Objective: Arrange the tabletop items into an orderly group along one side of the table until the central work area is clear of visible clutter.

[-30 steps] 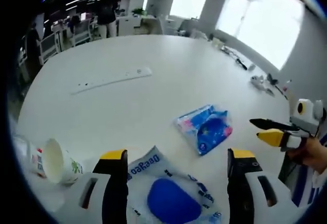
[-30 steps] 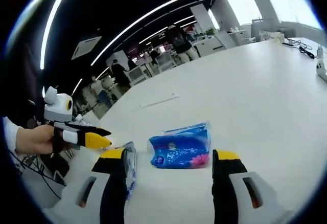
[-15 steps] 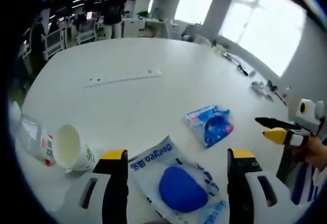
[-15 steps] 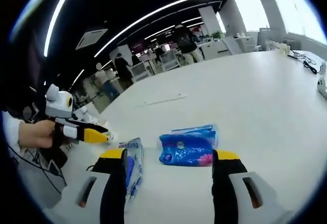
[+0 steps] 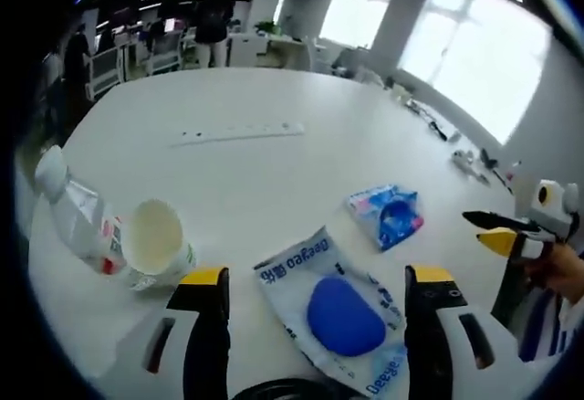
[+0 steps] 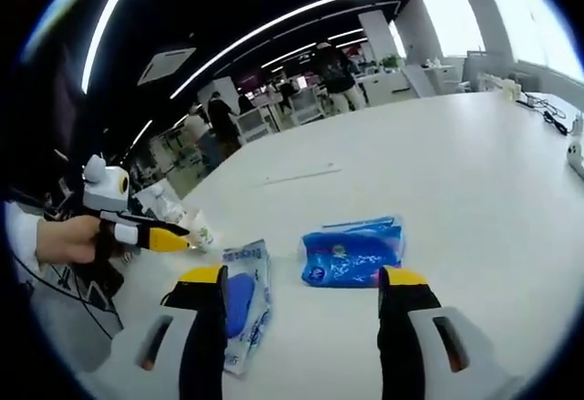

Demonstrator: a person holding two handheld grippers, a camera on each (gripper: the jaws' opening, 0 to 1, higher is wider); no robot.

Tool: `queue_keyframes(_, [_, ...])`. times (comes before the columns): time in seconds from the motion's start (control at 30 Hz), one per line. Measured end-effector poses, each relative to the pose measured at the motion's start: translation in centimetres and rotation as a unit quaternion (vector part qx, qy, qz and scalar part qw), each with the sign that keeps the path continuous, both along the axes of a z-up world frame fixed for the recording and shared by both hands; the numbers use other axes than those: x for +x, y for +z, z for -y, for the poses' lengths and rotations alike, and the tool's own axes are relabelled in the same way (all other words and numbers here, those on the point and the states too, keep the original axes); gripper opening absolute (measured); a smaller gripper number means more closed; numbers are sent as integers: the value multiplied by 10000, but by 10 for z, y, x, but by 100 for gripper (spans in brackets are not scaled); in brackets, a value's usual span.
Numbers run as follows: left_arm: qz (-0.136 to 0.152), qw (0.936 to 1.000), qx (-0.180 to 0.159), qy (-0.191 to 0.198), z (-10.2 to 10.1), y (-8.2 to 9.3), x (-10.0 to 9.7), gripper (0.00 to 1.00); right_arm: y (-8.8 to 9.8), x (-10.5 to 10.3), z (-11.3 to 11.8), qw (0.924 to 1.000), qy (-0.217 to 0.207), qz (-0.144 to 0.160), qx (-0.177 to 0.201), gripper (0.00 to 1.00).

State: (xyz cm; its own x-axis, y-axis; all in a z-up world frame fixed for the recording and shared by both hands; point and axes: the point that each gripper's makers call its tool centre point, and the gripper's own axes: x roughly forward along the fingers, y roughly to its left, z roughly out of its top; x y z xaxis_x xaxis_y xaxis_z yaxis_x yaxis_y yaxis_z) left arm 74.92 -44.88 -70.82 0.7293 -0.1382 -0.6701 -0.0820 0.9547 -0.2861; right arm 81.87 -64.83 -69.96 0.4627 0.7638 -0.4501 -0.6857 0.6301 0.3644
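In the left gripper view, the left tool (image 5: 315, 327) hangs over the near edge of a large white worktop (image 5: 274, 172) with its two yellow-tipped jaws spread wide and nothing between them. Just ahead of the jaws lies a flat clear pouch with a blue oval inside (image 5: 336, 313); its long axis runs diagonally, from the near right corner up toward the far left, and its printed end faces away from the tool. Beyond it and to the right sits a blue tissue pack (image 5: 387, 216), apart from the pouch, lying flat with its long axis slanted the same general way. To the left of the left jaw a paper cup (image 5: 157, 243) lies tipped on its side, its open mouth turned toward the camera, touching a plastic bottle (image 5: 75, 217) that also lies down, its white cap pointing to the far left. Farther across the worktop a long white power strip (image 5: 242, 132) stretches crosswise.

In the right gripper view, the right tool (image 6: 299, 327) has its jaws parted and holds nothing; the tissue pack (image 6: 352, 252) lies between and just beyond them, its long side crosswise, and the pouch (image 6: 245, 301) rests beside the left jaw, lengthwise away from the camera. The left tool (image 6: 164, 237) enters from the left, held in a hand (image 6: 64, 239).
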Motion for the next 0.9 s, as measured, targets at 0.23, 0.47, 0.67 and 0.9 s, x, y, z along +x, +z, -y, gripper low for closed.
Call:
queue_keyframes(0.23, [74,9996,-248,68,0,3,-2,73,-1,-7,-3,10000,4,4,-30,63])
queue_keyframes(0.47, [70,9997,-207,-141,2,0,0,75,1,-9,-6,10000,17,15,-38,63])
queue_keyframes(0.67, [68,9996,-209,-197,-6,-4,9,75,1,-19,-8,10000,6,-86,40,63])
queue_keyframes(0.9, [50,9995,-142,-268,-8,-5,16,75,-5,-33,-2,9993,-190,-312,103,62])
